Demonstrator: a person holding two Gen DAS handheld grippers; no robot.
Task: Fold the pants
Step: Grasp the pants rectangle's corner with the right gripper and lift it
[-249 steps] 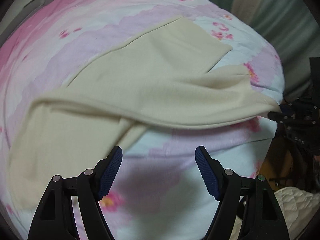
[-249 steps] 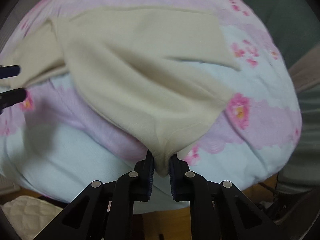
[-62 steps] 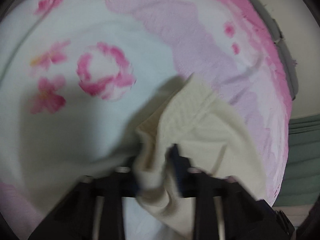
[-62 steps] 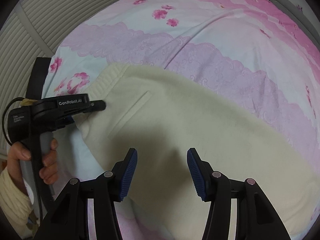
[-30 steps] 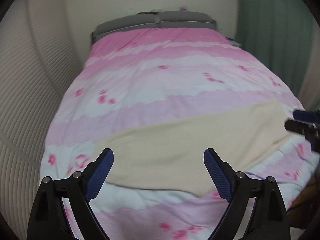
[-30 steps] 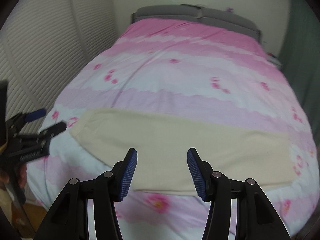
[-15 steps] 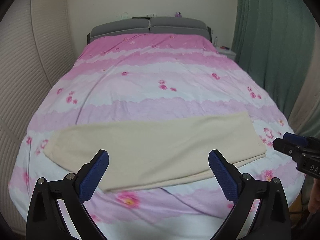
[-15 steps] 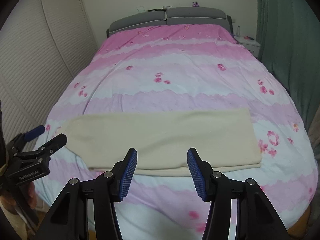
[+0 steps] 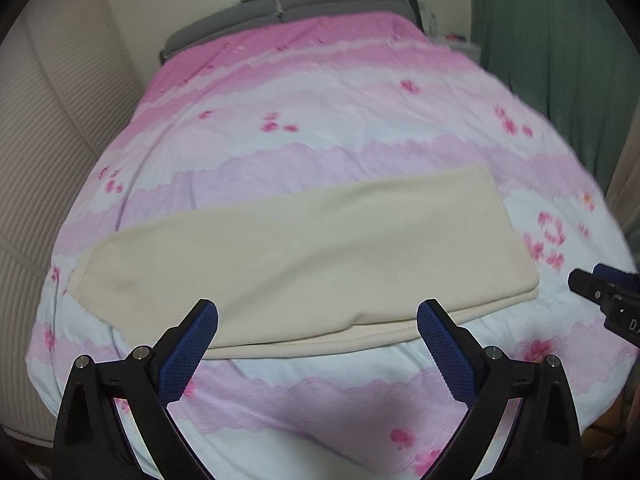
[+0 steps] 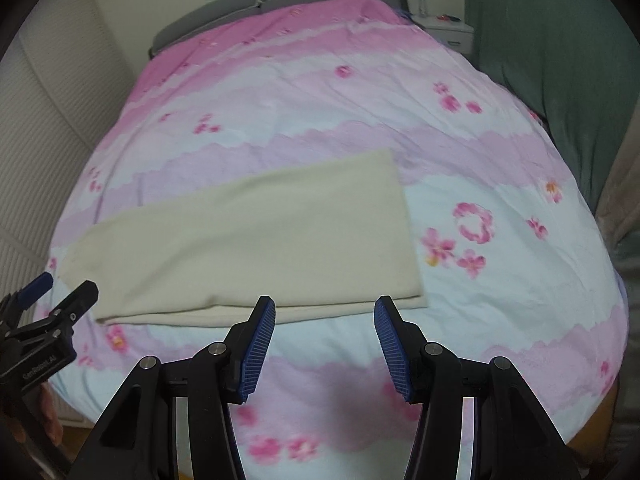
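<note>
The cream pants [image 9: 304,256] lie flat across the near end of the bed, folded lengthwise into one long band, and also show in the right wrist view [image 10: 256,240]. My left gripper [image 9: 316,344] is open and empty, held above the near edge of the pants. My right gripper [image 10: 324,340] is open and empty, near the right end of the pants. The right gripper's tip shows at the right edge of the left wrist view [image 9: 600,292]. The left gripper shows at the left edge of the right wrist view [image 10: 48,320].
The bed has a pink and white flowered cover [image 9: 320,128] and a grey headboard [image 9: 288,4]. A ribbed beige wall [image 9: 48,128] runs along the left. A green curtain [image 9: 560,40] hangs on the right, with a small nightstand [image 10: 444,32] beside it.
Both grippers have let go of the pants and pulled back from the bed, then moved in closer. The pants went from held up and draped to lying flat in a long folded band.
</note>
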